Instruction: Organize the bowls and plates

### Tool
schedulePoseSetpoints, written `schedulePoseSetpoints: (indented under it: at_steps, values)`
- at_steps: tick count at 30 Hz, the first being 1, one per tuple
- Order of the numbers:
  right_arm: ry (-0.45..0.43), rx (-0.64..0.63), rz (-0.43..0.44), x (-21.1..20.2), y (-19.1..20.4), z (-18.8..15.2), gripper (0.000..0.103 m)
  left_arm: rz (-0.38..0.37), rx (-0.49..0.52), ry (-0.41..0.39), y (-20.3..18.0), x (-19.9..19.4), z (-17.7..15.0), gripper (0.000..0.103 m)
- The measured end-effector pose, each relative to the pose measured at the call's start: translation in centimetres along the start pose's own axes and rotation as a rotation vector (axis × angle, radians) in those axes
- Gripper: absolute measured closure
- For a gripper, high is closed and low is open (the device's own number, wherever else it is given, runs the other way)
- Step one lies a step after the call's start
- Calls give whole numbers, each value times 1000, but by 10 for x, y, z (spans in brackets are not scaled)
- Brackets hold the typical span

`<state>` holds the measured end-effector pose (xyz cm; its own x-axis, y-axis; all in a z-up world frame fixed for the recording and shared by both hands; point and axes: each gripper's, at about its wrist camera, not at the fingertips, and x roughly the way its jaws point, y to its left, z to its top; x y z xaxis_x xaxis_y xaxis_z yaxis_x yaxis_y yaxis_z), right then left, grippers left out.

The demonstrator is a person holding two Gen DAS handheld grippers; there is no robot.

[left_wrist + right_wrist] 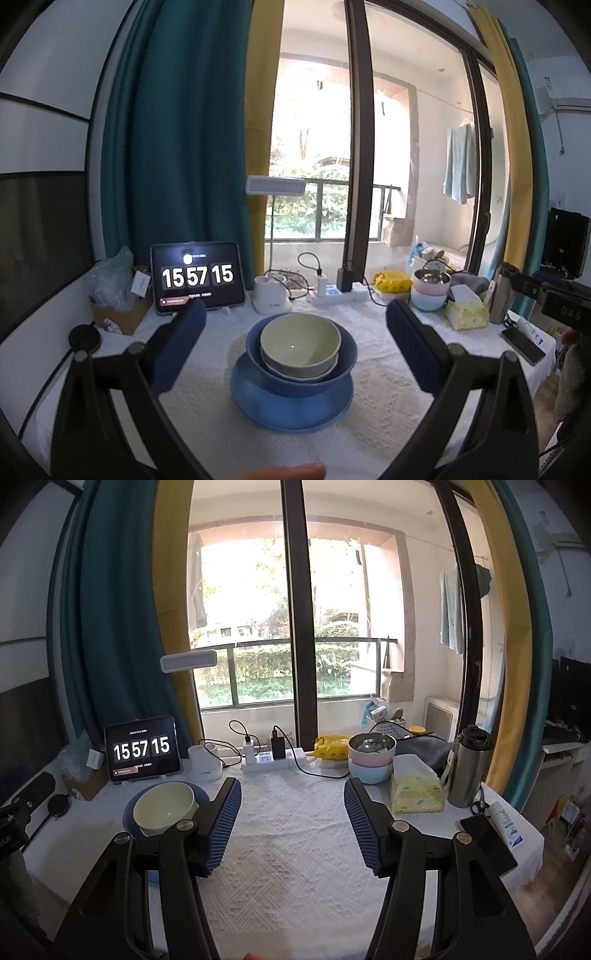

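Tablecloth (369, 417) covers the table, white and quilted, and nearly everything that matters sits on it, beginning with the blue plate (291, 410) at the middle of the left wrist view. On that plate stands a blue bowl (343, 363), and inside it a grey bowl (295, 371) holding a green bowl (300, 341), so the pile looks nested already and upright. Further back on the right a second, smaller pile of a pink bowl (369, 761) on a pale blue bowl (371, 773), with a metal bowl (371, 743) in the top, stands just beside a tissue pack (417, 794) (whether these belong to the job cannot be told). The left gripper (295, 332) has its jaws spread wide with nothing between the pads, and the nested pile lies straight ahead of it, centred in the gap. The right gripper (291, 808) is likewise parted and empty, aimed at bare cloth; the green bowl (164, 808) lies off to its left, partly behind its left finger. The left hand is therefore judged the better placed for the central pile, while the right is nearer the pastel pile, which lies ahead and to its right. A tablet (197, 277) at the back shows a clock.
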<state>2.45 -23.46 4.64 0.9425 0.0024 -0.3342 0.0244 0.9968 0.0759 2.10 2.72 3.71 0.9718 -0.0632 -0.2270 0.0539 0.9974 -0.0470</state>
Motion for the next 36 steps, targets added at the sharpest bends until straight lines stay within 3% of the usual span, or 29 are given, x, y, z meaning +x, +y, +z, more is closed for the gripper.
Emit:
schedulePoseSetpoints:
  at_steps: [36]
  values:
    - [7,15,-9,4,-2,-2,42,-6,0,21,-6,2,-3,4]
